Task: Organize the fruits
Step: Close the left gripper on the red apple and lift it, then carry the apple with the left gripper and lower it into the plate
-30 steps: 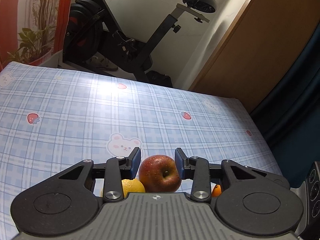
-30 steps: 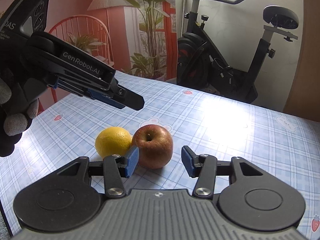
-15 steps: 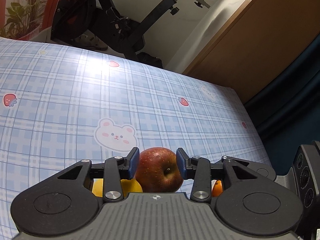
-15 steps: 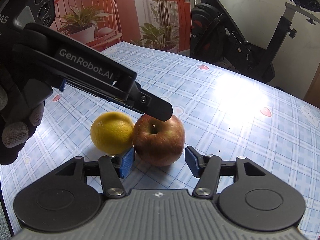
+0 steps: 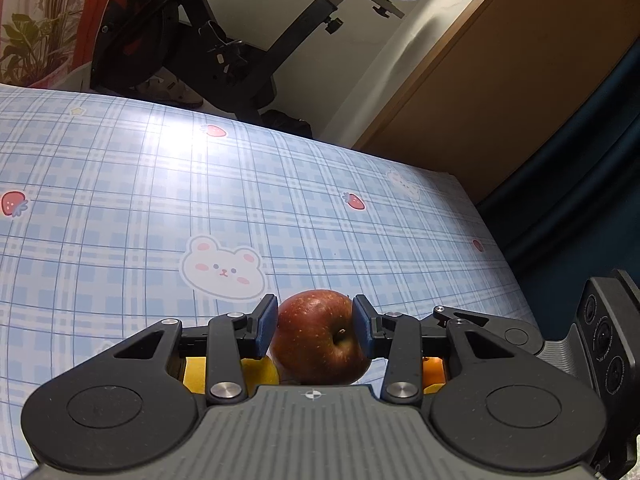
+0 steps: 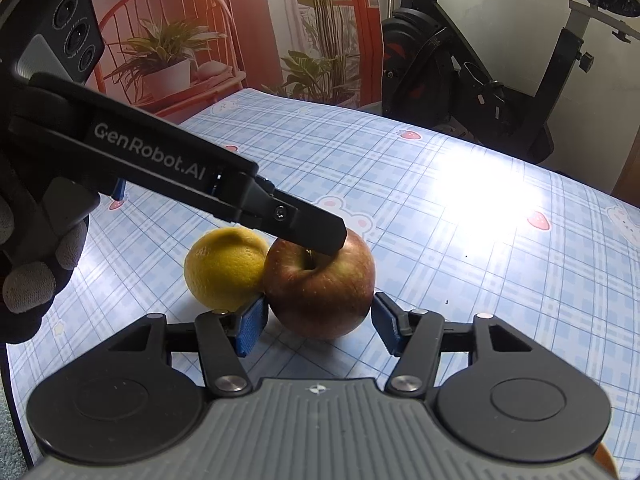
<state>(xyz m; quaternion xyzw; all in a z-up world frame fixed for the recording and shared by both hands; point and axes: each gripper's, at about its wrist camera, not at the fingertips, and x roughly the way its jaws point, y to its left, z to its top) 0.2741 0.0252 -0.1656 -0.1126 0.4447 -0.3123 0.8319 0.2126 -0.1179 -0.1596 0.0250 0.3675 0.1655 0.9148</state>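
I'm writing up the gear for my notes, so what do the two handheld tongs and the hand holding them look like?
Both tongs, left and right, have matte black linkage arms with silver pivot bolts, blue ribbed fingertip pads, and a grey ridged base with a small crosshair mark. The left one reads "GenRobot.AI" in white on its side and carries a three-lens module. The gloved hand is black with grey fingertips.

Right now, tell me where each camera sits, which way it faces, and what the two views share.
Left wrist: on the left gripper, low over the table, looking along its fingers, which flank the apple; the exercise bike stands beyond.
Right wrist: on the right gripper, facing the apple and lemon; its blue pads sit either side of the apple, and the left gripper and gloved hand enter from the left.
Shared: apple, lemon, table, bike.
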